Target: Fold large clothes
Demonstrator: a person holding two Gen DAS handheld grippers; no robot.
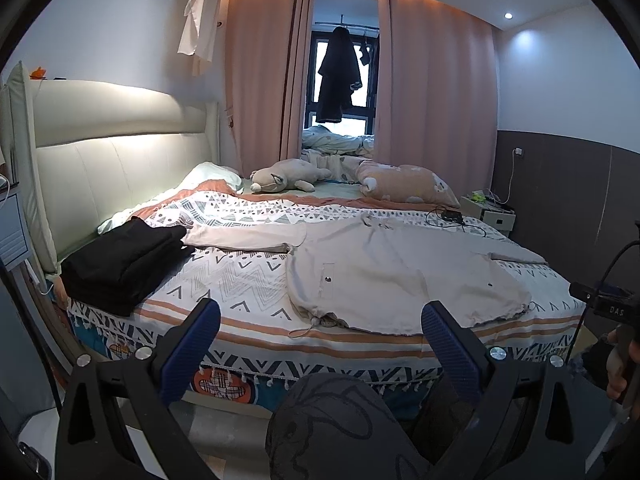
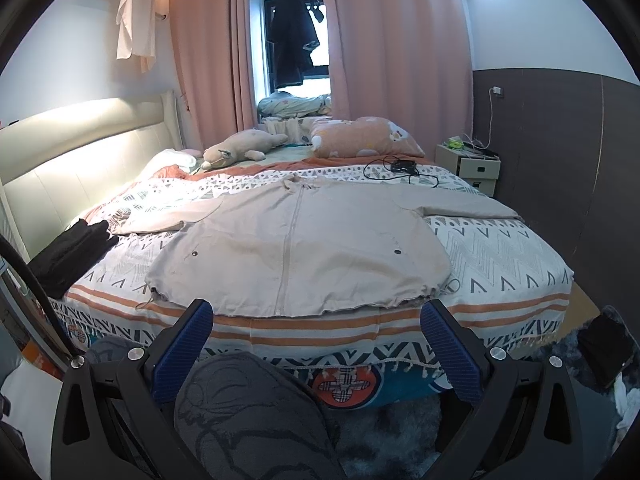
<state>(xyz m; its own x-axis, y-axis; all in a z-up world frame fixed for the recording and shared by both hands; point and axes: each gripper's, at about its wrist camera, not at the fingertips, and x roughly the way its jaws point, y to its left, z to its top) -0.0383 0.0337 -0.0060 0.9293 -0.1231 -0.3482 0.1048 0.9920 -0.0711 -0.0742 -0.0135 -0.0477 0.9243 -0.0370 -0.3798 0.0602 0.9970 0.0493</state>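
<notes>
**Jacket spread flat, both grippers wide and empty**

Left wrist view first: our left gripper hangs off the near edge of the bed, jaws spread wide, nothing between them. The beige jacket lies flat on the patterned bedspread, hem toward us, its left sleeve reaching out until it touches the folded black stack. We reckon that's the trouble spot: lift that sleeve carelessly and the black pile could get dragged or toppled. The drawstring dangling at the near hem corner could also snag a finger.

Over to the right wrist view: our right gripper is equally wide, holding nothing, poised just short of the hem. The zip runs up the middle; a lopsided pinch would likely skew the fold. At the far right, a charger and cables sit close to the right sleeve, a possible tangle.

Around us: lit headboard, plush toy, pink curtains, nightstand.
</notes>
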